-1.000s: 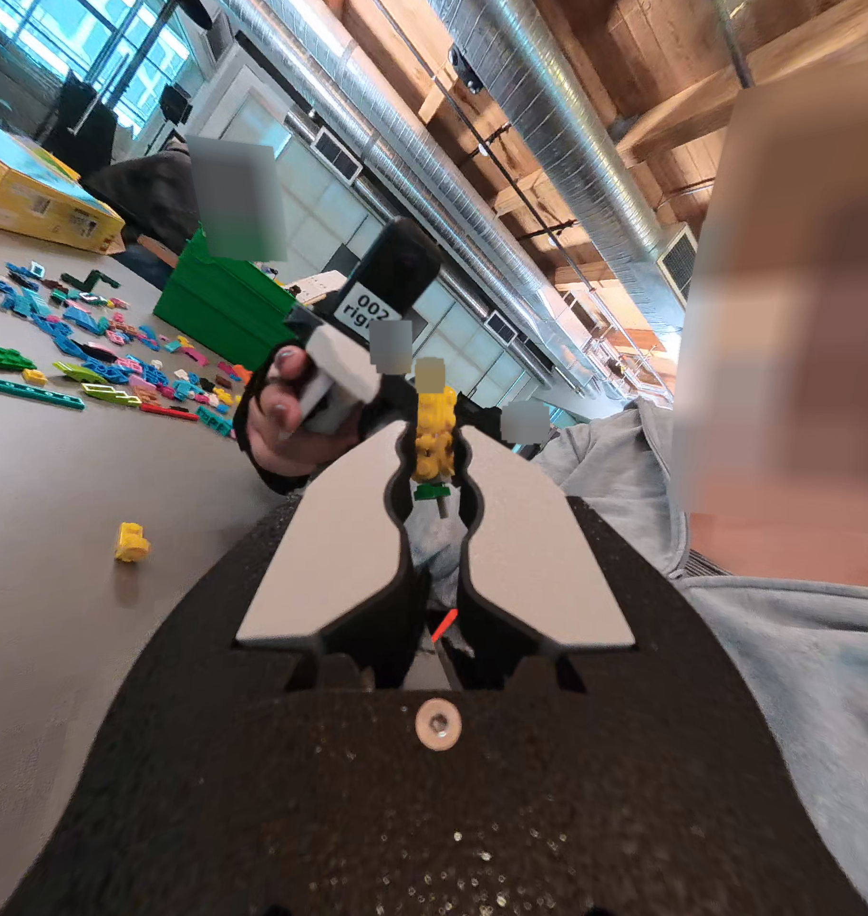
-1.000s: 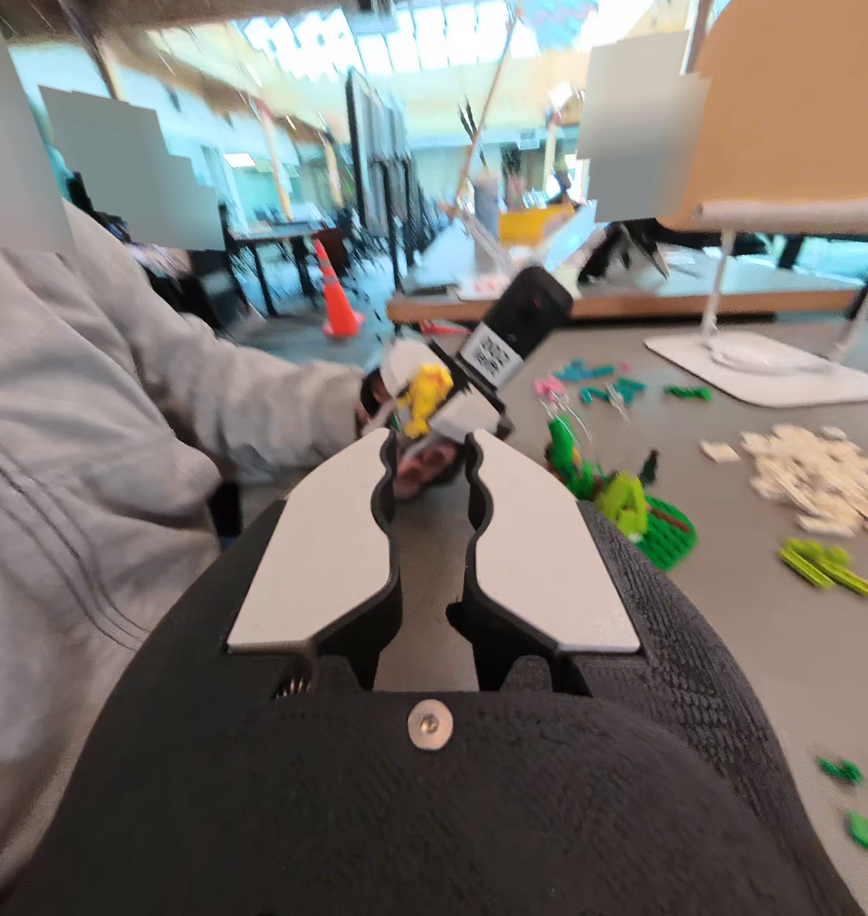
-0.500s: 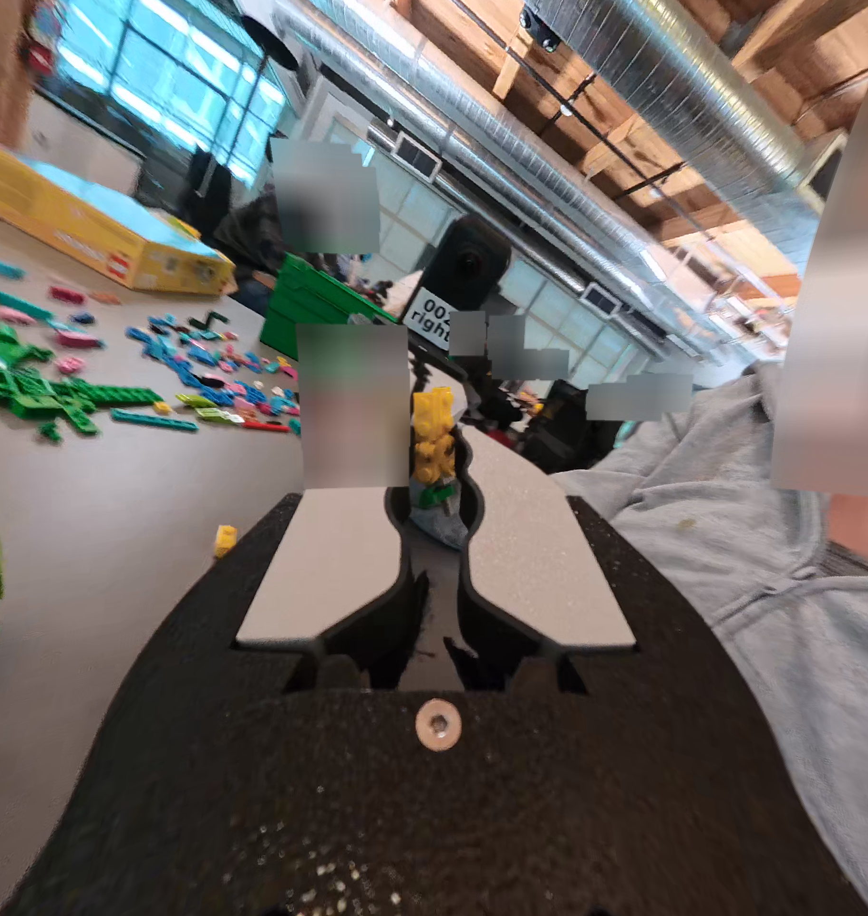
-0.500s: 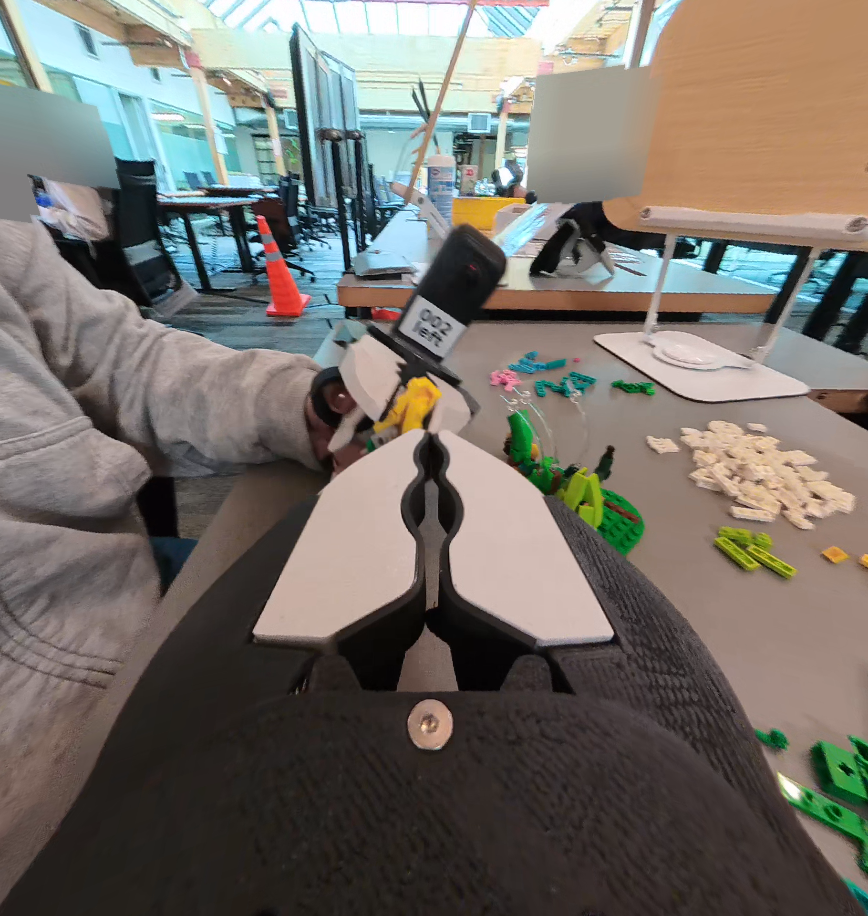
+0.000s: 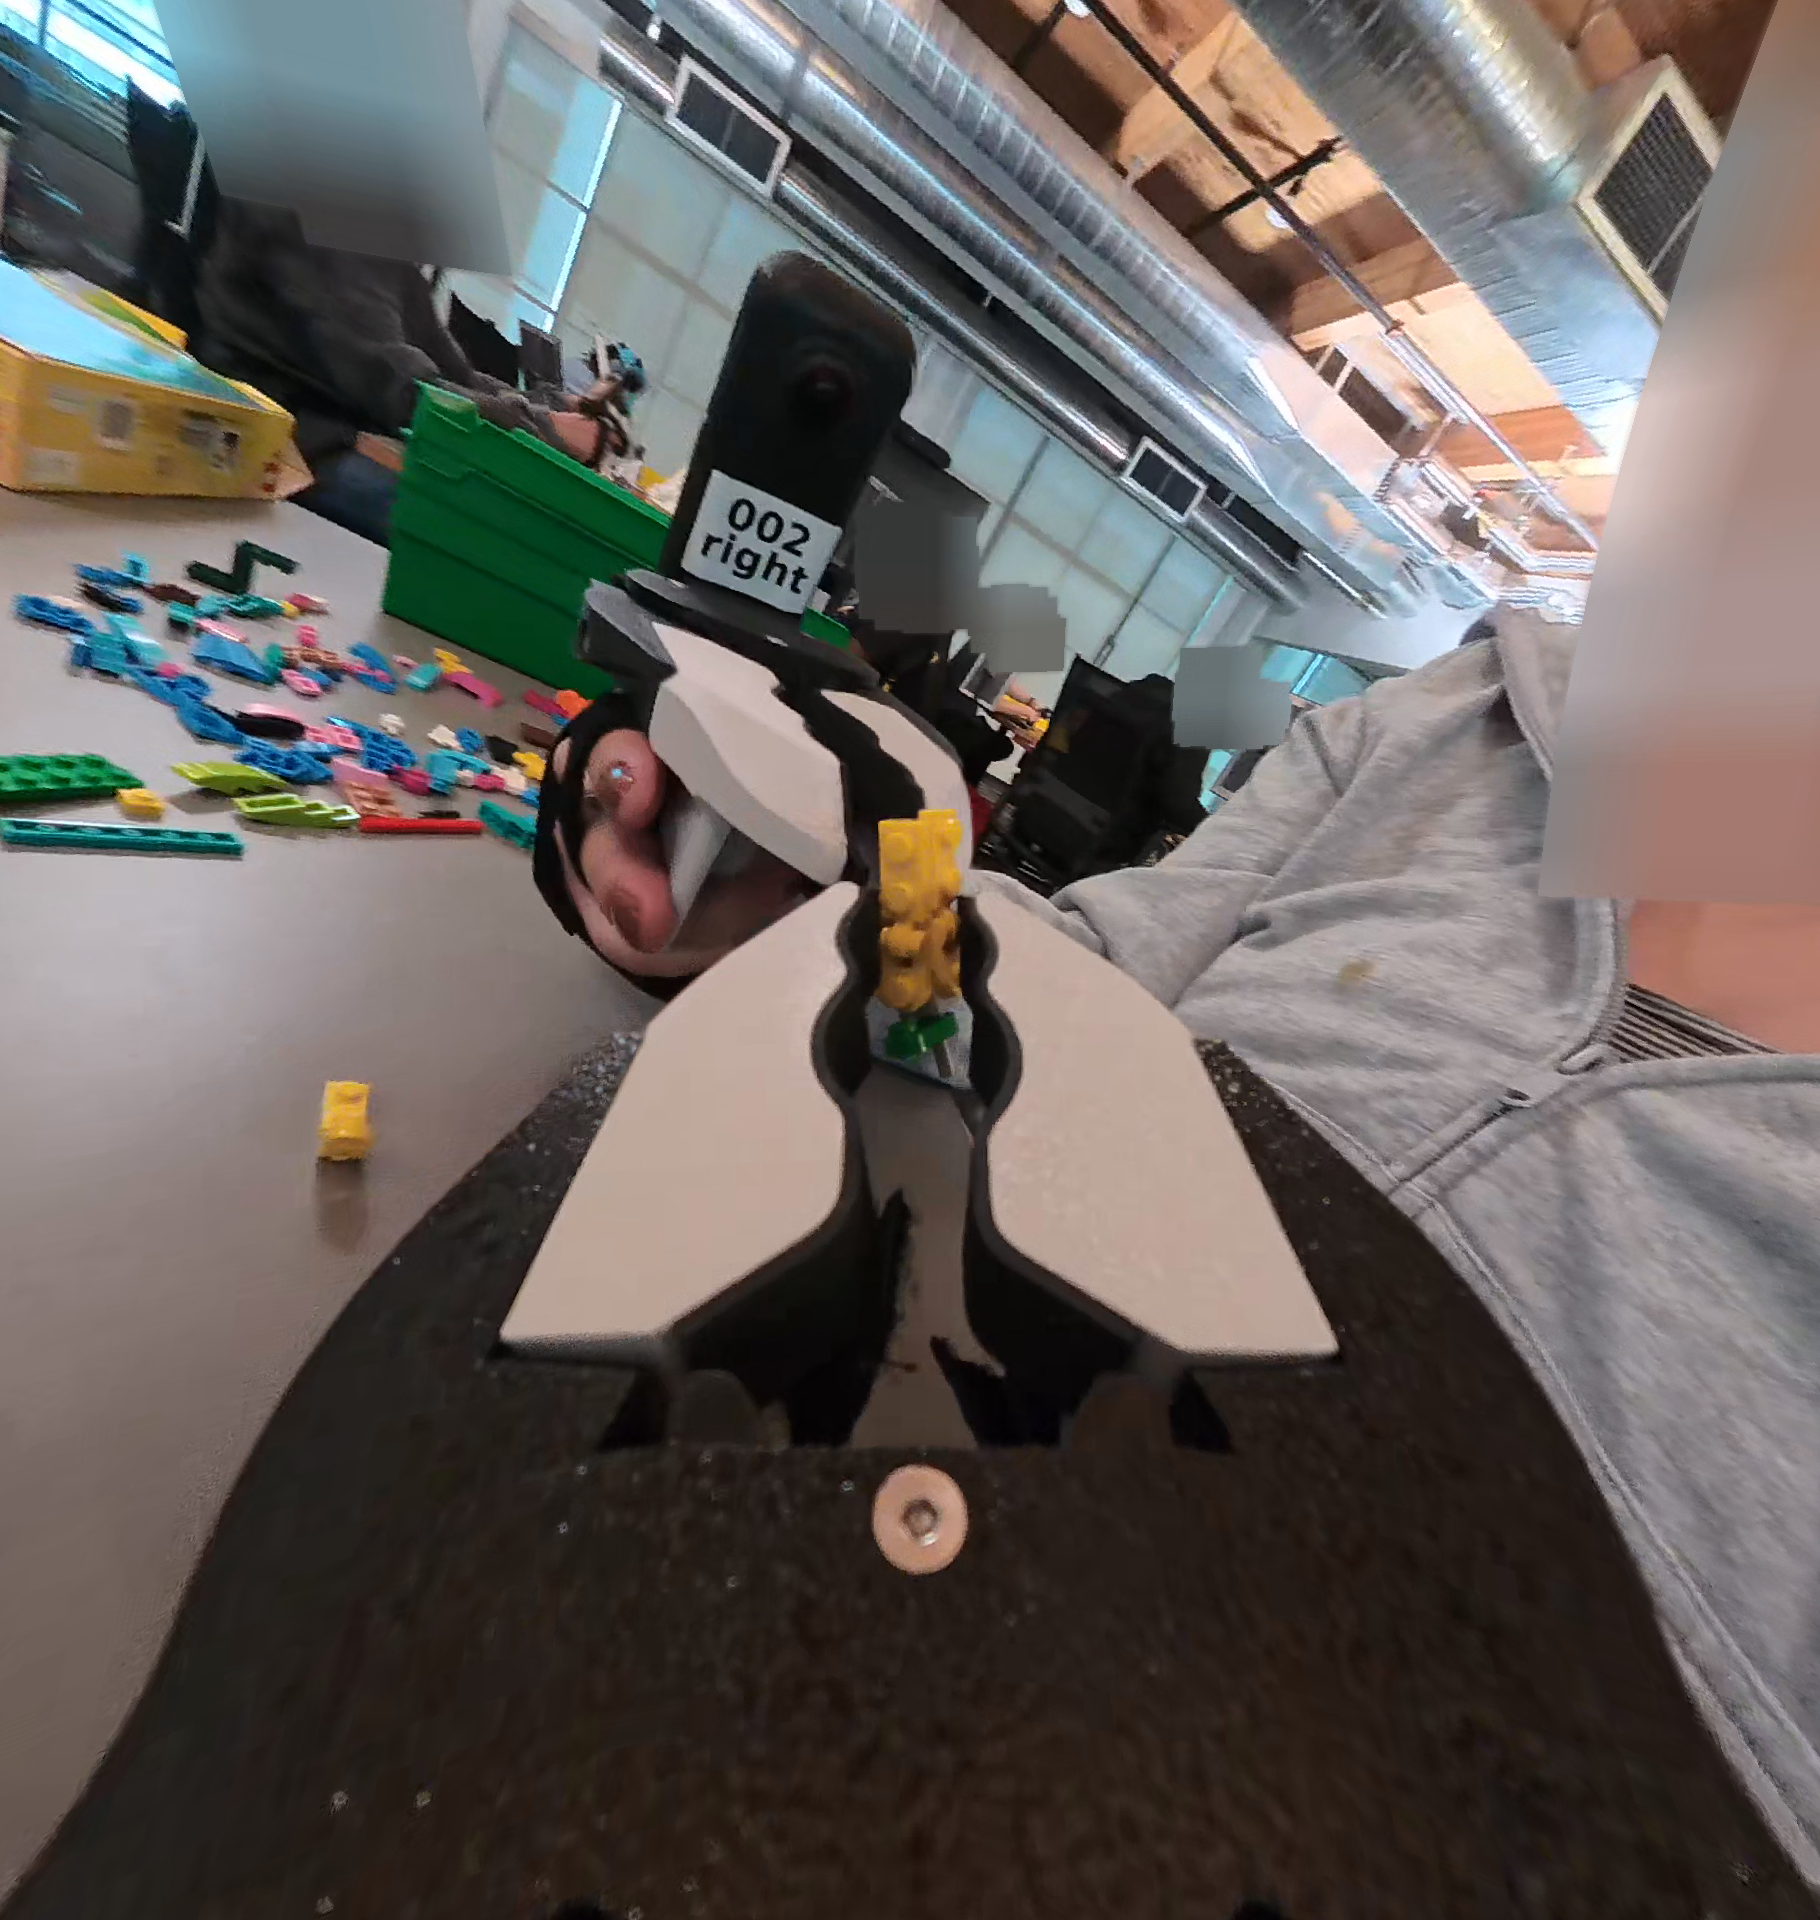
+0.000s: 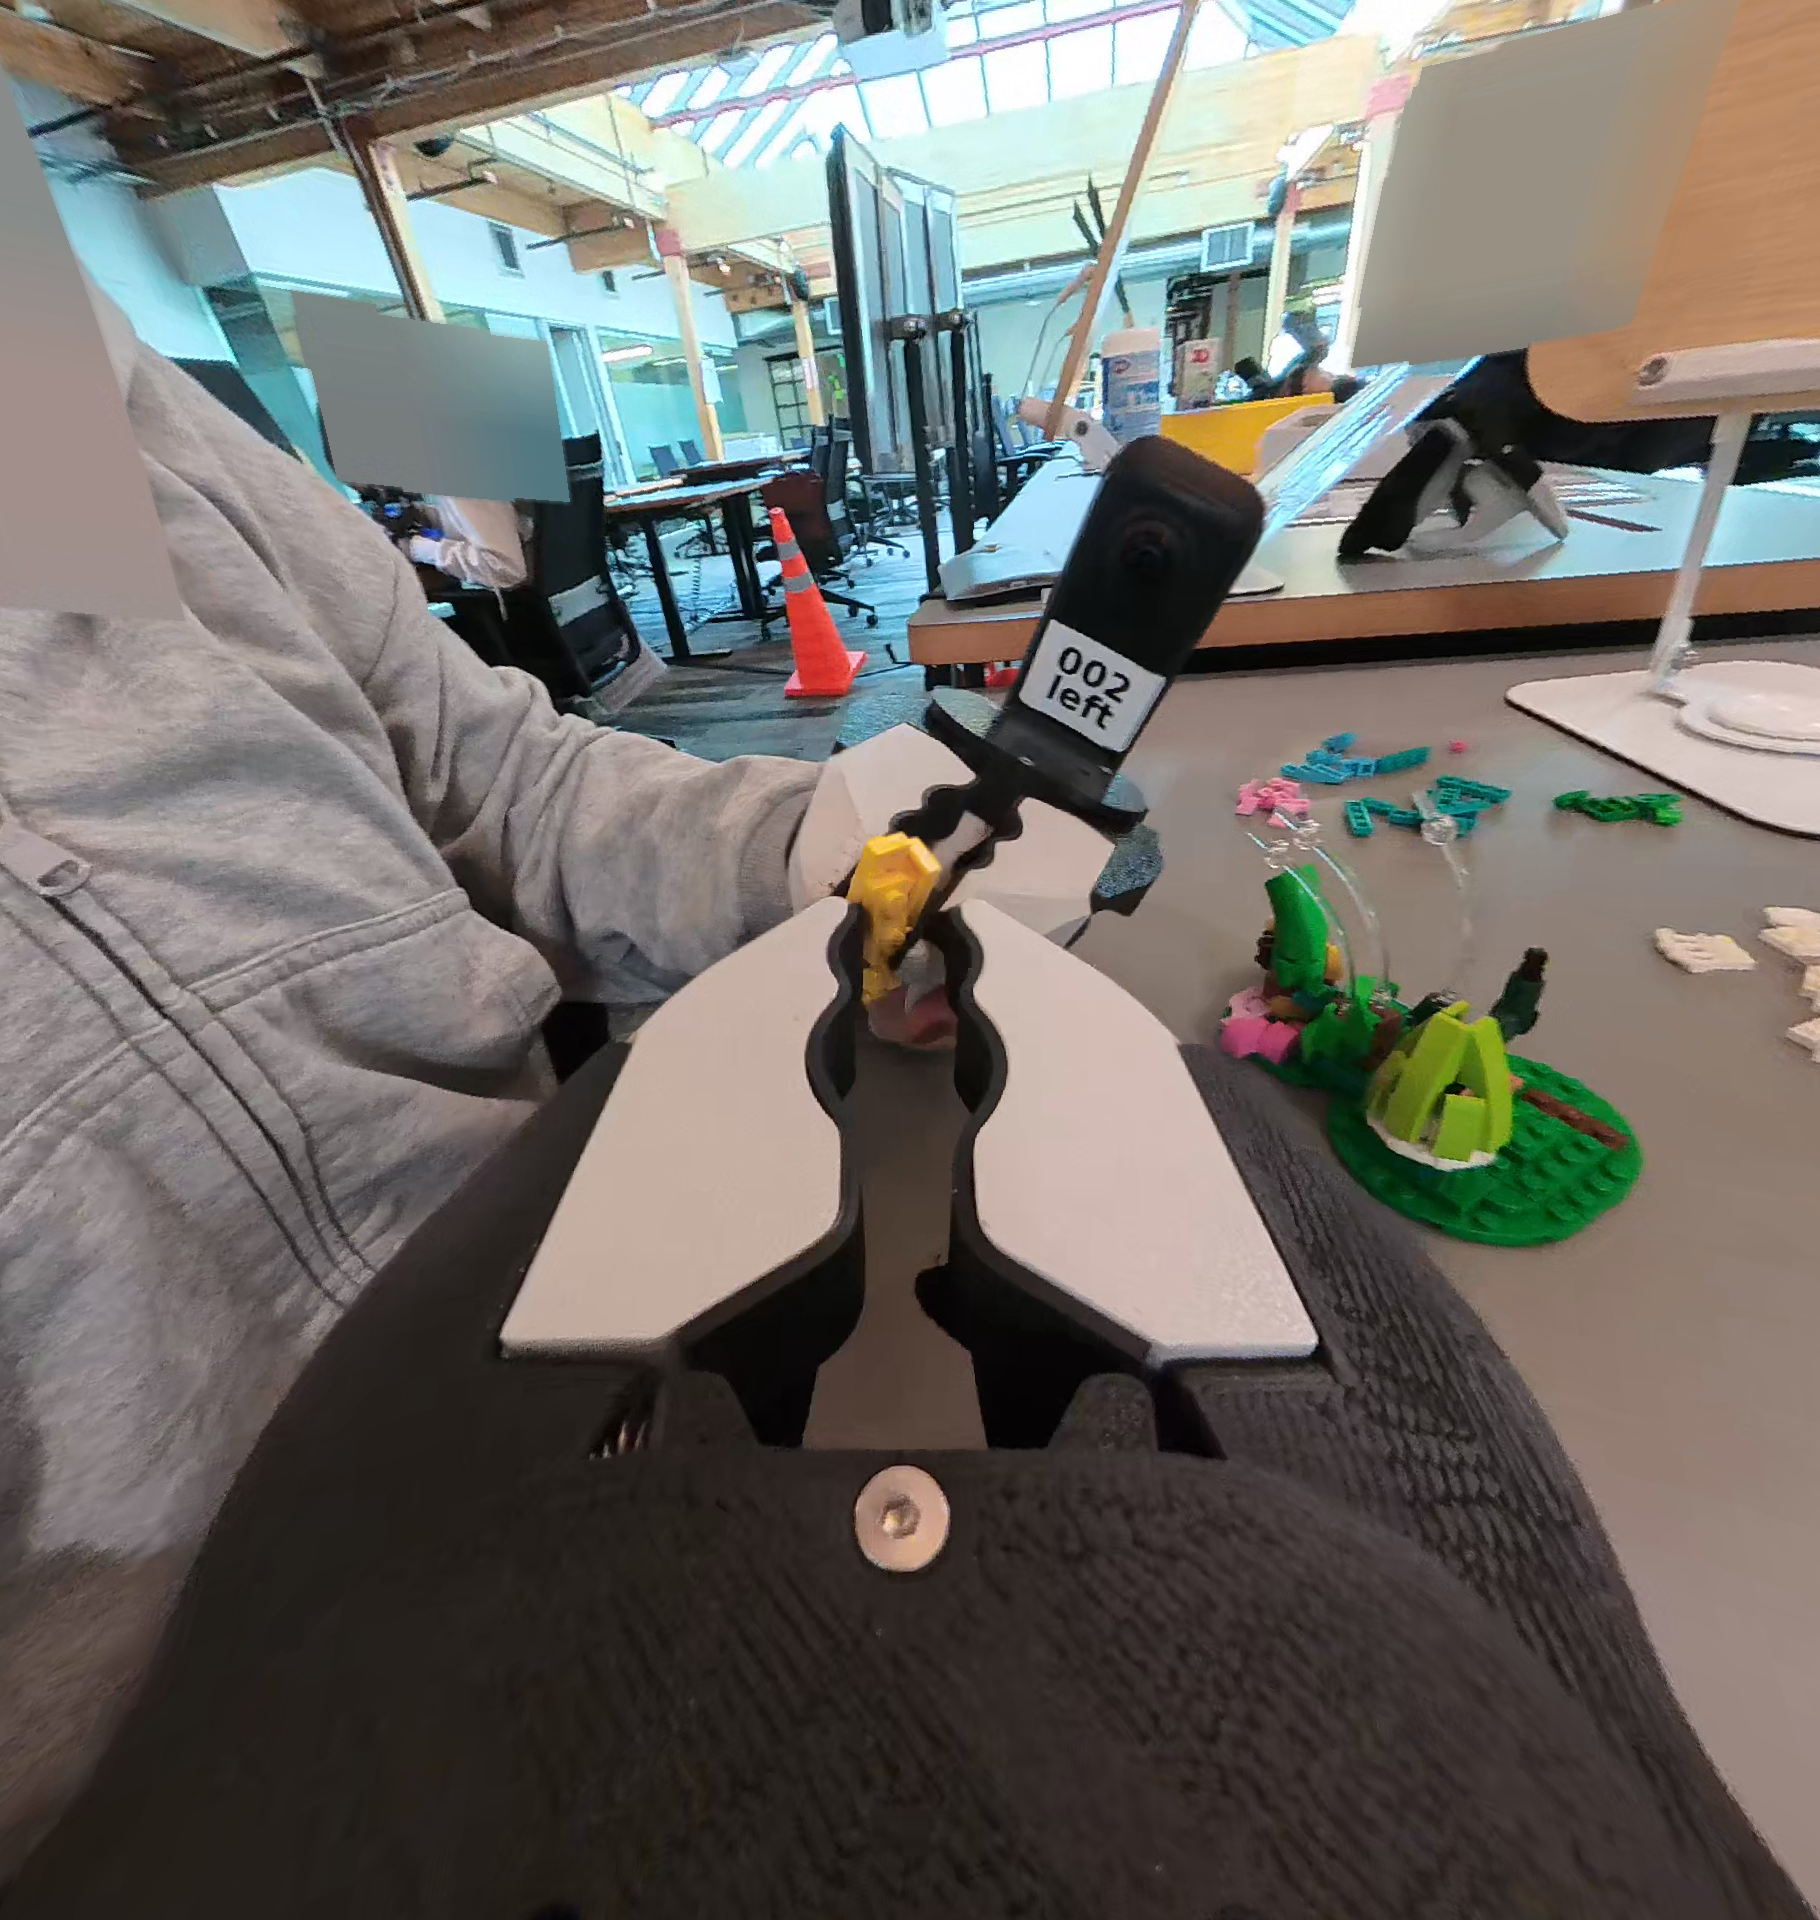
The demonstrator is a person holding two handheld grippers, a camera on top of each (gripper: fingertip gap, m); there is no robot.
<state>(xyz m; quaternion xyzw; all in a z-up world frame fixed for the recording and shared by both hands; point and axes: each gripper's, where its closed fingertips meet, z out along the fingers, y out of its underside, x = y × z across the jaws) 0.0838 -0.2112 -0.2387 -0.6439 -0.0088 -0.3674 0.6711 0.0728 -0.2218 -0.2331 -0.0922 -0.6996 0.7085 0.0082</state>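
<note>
**Small yellow brick stack pinched in the air between two tongs**

My left tongs [image 5: 911,914] are pinching a yellow brick stack [image 5: 916,904]. Both grey fingers [image 5: 740,1091] close on its lower part, with a small green piece [image 5: 921,1034] and a thin grey stem showing just below it in the gap. The stack is held up off the tabletop [image 5: 158,1039], close in front of the person's grey sweatshirt [image 5: 1457,1039].

My right tongs [image 6: 901,925] meet it from the far side, narrowly parted, with the top of the stack sitting at their tips. It lies against one finger, but I cannot tell whether both pads press on it.

I judge the stack to be very light, hard and smooth-sided, so it could slip or twist under a loose pinch. The studded joints look like the weak points, and a sideways pull could snap a layer off. The thin stem looks the most fragile part. I would grip across the flat sides of the yellow body, not the stem.

A loose yellow brick [image 5: 345,1117] lies on the tabletop to the left, with scattered coloured bricks [image 5: 262,727] farther off. A green round model [image 6: 1457,1122] stands to the right.
</note>
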